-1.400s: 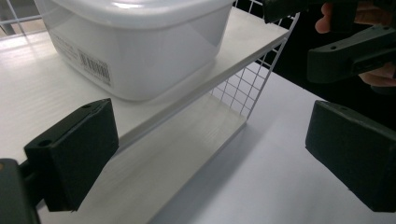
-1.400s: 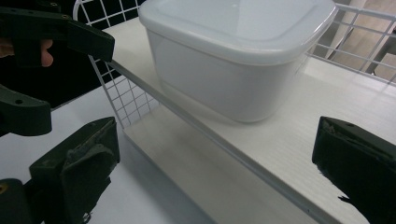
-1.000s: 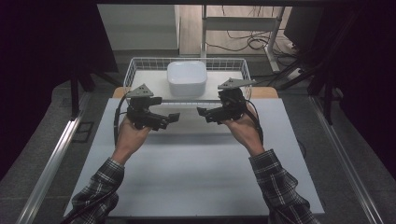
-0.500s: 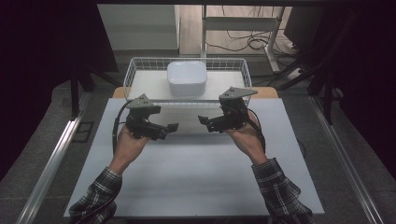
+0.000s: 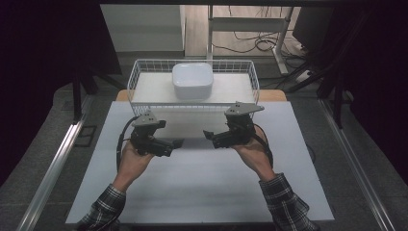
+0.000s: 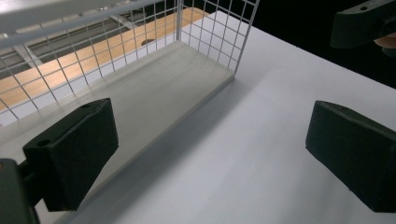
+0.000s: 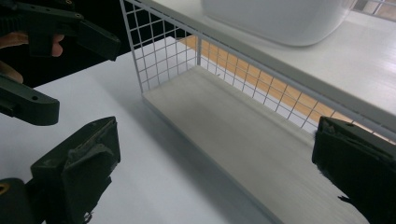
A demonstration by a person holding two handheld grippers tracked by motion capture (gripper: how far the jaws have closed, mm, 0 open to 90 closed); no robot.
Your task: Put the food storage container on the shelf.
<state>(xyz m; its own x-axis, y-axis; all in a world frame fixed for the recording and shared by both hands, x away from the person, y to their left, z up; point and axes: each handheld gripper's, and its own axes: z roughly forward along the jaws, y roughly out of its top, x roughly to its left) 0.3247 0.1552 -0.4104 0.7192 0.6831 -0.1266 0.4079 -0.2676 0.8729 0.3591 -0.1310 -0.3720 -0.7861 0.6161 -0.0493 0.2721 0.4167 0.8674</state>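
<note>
A white square bowl (image 5: 192,81) (image 7: 280,18) rests inside a white wire basket (image 5: 136,77) at the far end of the white table top (image 5: 202,187). My left gripper (image 5: 175,143) hovers over the table just in front of the basket, open and holding nothing. My right gripper (image 5: 208,134) faces it from the right, also open and holding nothing. In the left gripper view my jaws (image 6: 210,154) frame bare table beside the basket's mesh corner (image 6: 210,23). In the right gripper view my jaws (image 7: 219,172) frame the basket's front mesh (image 7: 163,51) and pale base board.
A wooden strip (image 5: 274,95) shows behind the basket. Metal rails (image 5: 53,163) run along both sides of the table. Cables (image 5: 250,43) and desk legs lie on the floor beyond. Each gripper view also catches the opposite gripper (image 6: 364,21) (image 7: 56,28) close by.
Both hands have drawn back from the basket's front wall toward the person. The jaws of both grippers stay open, and the bowl has not moved.
</note>
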